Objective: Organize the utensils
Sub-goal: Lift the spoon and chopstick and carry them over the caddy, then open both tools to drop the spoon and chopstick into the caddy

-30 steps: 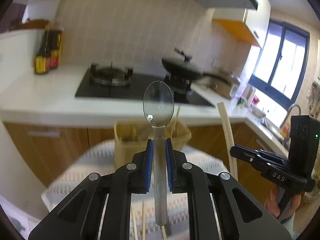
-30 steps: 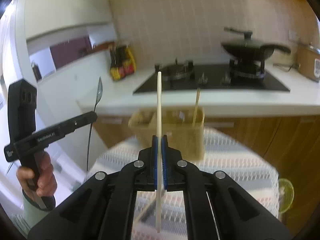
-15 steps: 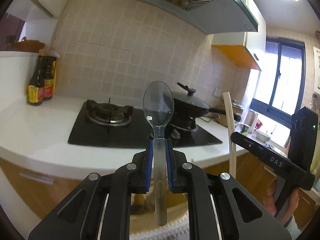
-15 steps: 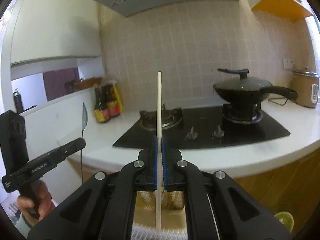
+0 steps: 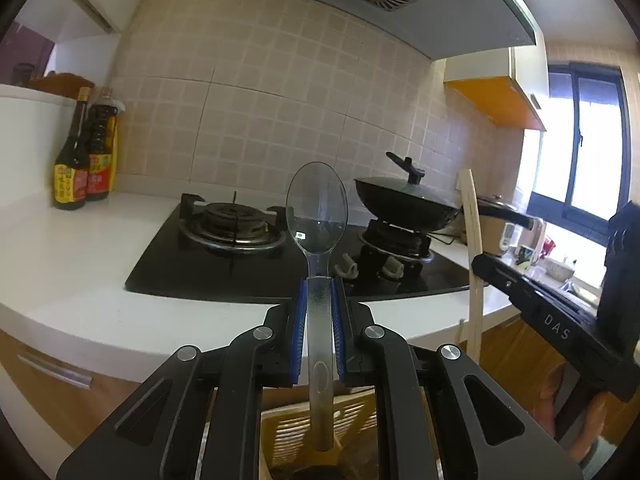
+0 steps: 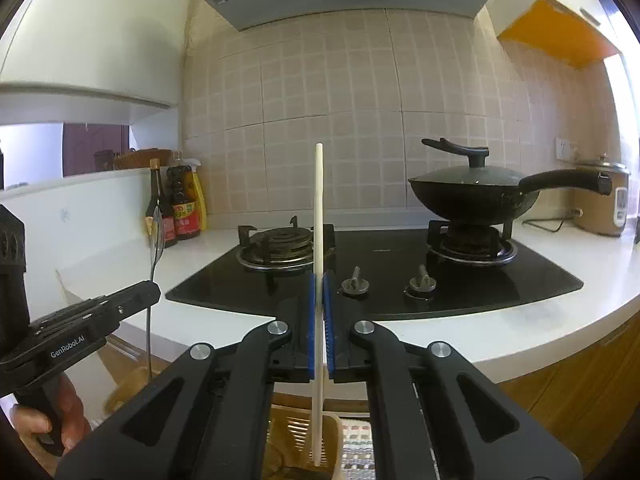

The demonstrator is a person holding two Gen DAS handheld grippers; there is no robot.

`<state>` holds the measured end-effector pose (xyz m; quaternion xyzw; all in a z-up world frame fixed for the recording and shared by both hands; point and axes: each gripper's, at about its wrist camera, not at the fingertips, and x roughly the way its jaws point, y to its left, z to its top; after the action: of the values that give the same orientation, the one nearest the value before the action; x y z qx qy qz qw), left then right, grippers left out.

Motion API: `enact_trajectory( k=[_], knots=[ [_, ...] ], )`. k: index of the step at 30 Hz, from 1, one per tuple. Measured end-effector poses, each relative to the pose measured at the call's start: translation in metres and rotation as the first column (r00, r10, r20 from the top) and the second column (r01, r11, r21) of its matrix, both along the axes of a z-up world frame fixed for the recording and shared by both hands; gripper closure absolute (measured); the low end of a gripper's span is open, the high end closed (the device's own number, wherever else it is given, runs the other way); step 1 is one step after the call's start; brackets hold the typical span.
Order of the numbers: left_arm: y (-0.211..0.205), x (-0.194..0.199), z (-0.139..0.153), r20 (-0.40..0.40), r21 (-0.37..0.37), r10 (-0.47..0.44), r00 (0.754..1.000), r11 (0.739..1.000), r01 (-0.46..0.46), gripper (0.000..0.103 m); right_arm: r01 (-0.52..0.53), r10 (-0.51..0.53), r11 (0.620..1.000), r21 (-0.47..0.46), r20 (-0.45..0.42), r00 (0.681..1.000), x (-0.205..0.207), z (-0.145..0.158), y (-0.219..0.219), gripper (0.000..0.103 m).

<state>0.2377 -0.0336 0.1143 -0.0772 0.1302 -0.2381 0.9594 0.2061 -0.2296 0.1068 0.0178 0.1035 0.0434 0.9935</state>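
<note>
My left gripper (image 5: 318,292) is shut on a clear plastic spoon (image 5: 318,216), held upright with its bowl up and its handle end hanging over a tan slatted utensil basket (image 5: 288,436). My right gripper (image 6: 319,284) is shut on a pale flat stick-like utensil (image 6: 319,208), also upright, its lower end over the same basket (image 6: 292,428). The right gripper (image 5: 480,264) with the stick (image 5: 472,248) shows at right in the left wrist view. The left gripper (image 6: 154,290) with the spoon (image 6: 156,232) shows at left in the right wrist view.
A white counter (image 6: 460,340) carries a black gas hob (image 6: 380,268) with a lidded black wok (image 6: 472,192). Sauce bottles (image 5: 84,160) stand at the counter's left, a rice cooker (image 6: 604,200) at the right. A striped cloth (image 6: 356,452) lies under the basket.
Both grippers have tilted up from looking down at the basket and cloth to facing the hob and wall. Each keeps its utensil. The basket has dropped to the bottom edge of both views.
</note>
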Motion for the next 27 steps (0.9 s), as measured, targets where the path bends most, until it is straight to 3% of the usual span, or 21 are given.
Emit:
enact_trajectory(
  k=[4,7,11,15,18,20,24,27],
  knots=[
    [-0.001,-0.003,-0.010,0.023,0.012,0.014,1.000,1.000,-0.014,0.090,-0.001,0.001,1.000,-0.009,0.010,1.000,-0.006,-0.013,-0.002,0.100],
    [0.003,-0.006,-0.014,0.007,0.001,-0.006,1.000,1.000,0.006,0.073,-0.025,0.026,0.999,0.032,-0.021,0.999,-0.016,-0.017,-0.009,0.099],
    [0.017,-0.018,-0.014,-0.018,-0.022,-0.013,1.000,1.000,0.013,0.070,-0.040,0.043,0.997,0.064,-0.056,0.998,-0.039,-0.017,-0.016,0.094],
    [0.034,-0.042,-0.011,-0.037,-0.043,-0.022,0.999,0.999,0.020,0.057,-0.050,0.060,0.995,0.089,-0.112,0.992,-0.069,-0.015,-0.021,0.090],
    [0.045,-0.062,-0.006,-0.057,-0.040,-0.032,0.998,0.999,0.030,0.054,-0.039,0.058,0.993,0.110,-0.173,0.983,-0.090,-0.016,-0.022,0.078],
    [0.055,-0.076,-0.004,-0.079,-0.052,-0.053,0.995,0.997,0.049,0.050,-0.017,0.041,0.994,0.112,-0.215,0.976,-0.100,-0.016,-0.020,0.056],
    [0.072,-0.107,0.004,-0.083,-0.078,-0.111,0.990,0.991,0.105,0.045,-0.015,0.044,0.994,0.107,-0.272,0.961,-0.122,-0.012,-0.012,0.054],
    [0.080,-0.129,0.008,-0.089,-0.056,-0.131,0.987,0.990,0.127,0.038,-0.012,0.060,0.991,0.132,-0.367,0.928,-0.128,-0.012,-0.006,0.054]
  ],
)
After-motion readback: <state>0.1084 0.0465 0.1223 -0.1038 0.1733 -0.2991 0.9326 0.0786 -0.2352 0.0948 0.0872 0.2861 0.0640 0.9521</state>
